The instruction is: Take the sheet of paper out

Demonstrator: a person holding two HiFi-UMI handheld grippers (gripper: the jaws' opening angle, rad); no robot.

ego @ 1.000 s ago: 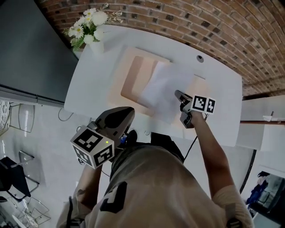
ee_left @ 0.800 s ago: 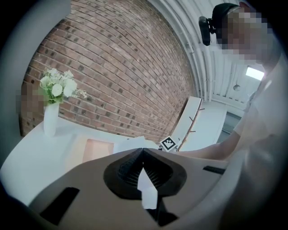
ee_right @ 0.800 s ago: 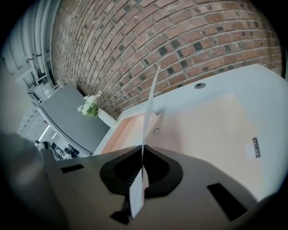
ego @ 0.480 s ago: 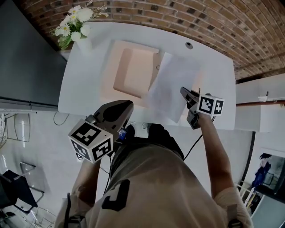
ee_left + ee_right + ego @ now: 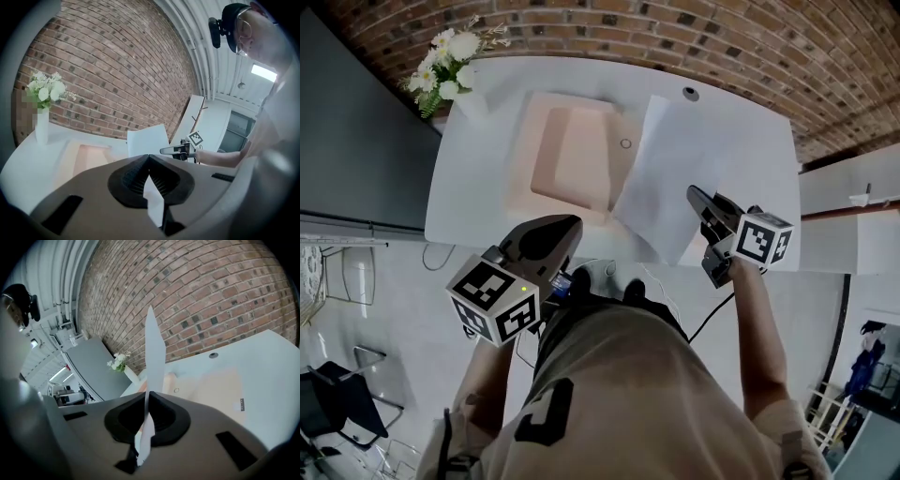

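Vase (image 5: pixel 41 129) (upright) stands near folder (image 5: pixel 572 159), clear of paper (image 5: pixel 666 169).

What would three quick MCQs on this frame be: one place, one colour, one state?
1. Where does the vase of flowers stand?
A) the table's middle
B) a far corner of the table, by the brick wall
C) the table's near edge

2. What colour is the folder on the table?
A) blue
B) black
C) pale pink

3. What state is the right claw in?
A) open, empty
B) shut on the sheet of paper
C) shut on the vase

Key:
1 B, the head view shows it at that corner.
2 C, the folder is pale pink against the white top.
3 B, the right gripper view shows the jaws pinching the sheet's edge.
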